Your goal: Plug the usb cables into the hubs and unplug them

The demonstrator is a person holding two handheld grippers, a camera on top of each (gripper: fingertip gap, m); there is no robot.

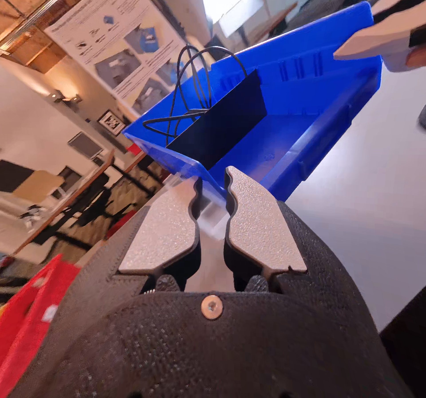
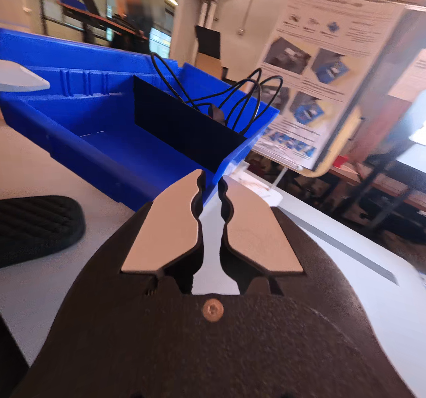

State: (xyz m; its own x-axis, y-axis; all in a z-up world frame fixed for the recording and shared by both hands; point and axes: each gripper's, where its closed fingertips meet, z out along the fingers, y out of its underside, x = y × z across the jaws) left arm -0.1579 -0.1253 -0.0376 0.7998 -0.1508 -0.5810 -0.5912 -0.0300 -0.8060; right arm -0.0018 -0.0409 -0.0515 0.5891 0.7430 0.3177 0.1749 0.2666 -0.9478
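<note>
Both tools (image 1: 213, 179) (image 2: 211, 180) tilted, slightly parted, facing blue bin (image 1: 322, 115).

Lab: instruction poster (image 2: 322, 69), workbenches (image 1: 69, 202)

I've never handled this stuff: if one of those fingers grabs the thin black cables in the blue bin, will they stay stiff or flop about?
Probably floppy: the black cables stand in loose loops above the blue bin, behind its black divider. They look thin, so likely light. The loops cross one another, so lifting one may drag others.
</note>
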